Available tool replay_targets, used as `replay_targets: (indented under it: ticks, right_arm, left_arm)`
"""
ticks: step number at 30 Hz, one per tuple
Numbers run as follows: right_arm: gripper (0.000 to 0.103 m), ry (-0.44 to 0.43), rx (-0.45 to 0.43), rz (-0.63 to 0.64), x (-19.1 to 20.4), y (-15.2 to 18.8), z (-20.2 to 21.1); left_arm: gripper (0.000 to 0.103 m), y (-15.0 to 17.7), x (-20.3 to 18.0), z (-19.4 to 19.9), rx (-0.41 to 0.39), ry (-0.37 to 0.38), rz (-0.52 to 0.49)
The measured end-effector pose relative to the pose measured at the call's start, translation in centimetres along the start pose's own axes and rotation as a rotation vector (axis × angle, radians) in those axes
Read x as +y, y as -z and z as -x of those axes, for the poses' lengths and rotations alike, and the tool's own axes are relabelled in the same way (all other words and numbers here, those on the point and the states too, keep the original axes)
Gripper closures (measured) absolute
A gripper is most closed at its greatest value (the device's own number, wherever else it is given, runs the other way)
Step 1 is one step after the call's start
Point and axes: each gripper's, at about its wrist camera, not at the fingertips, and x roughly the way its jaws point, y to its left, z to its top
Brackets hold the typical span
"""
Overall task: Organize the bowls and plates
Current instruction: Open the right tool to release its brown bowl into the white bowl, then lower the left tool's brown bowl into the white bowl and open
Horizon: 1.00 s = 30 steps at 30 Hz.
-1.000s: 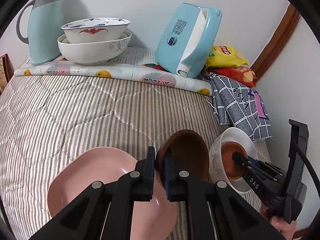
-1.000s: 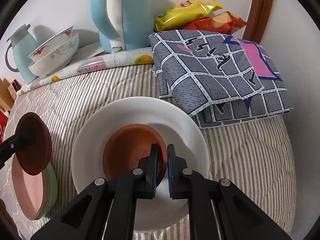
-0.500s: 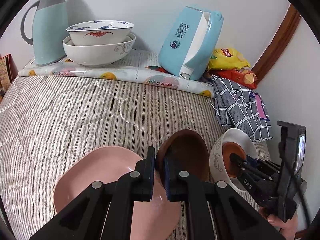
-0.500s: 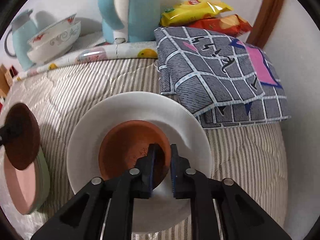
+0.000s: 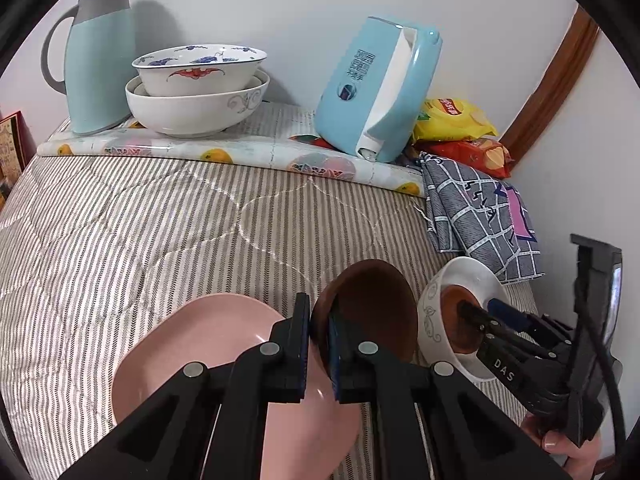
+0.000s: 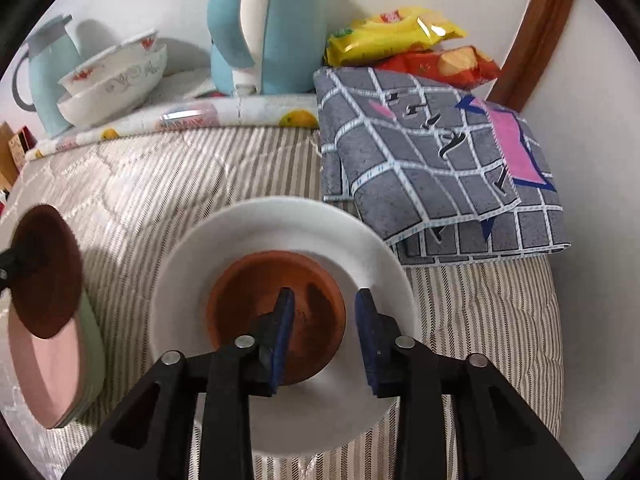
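Pinching the dark bowl (image 5: 372, 312) by its rim at lower centre, the left gripper (image 5: 319, 344) risks dropping it; the right gripper (image 6: 324, 336), jaws just opening, may snag the brown bowl (image 6: 276, 312) inside the white bowl (image 6: 224, 240).

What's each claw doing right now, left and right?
Left claw: shut on the dark brown bowl.
Right claw: open, just been opening; terracotta bowl rim between its jaws, released.
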Motion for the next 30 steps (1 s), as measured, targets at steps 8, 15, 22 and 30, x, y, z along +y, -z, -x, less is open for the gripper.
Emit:
replay_targets:
  ticks: [8,15,22,30]
  right_arm:
    - [0.066,-0.020,-0.074,-0.046,-1.9,0.4,3.3]
    - [0.065,-0.016,-0.116,-0.117,-5.1,1.7,5.6]
    - [0.065,0.010,-0.126,-0.173,-8.3,3.7,6.6]
    - [0.065,0.013,-0.118,-0.234,-10.6,5.6,6.5]
  left_arm:
    - [0.094,0.0,-2.0,0.8,-0.011,0.021,-0.027]
    - [0.094,0.0,-4.1,1.2,-0.024,0.025,-0.064]
    - [0.094,-0.1,-6.6,1.0,-0.031,0.029,-0.108]
    - [0.094,-0.2,-9.4,-0.7,-0.009,0.045,-0.162]
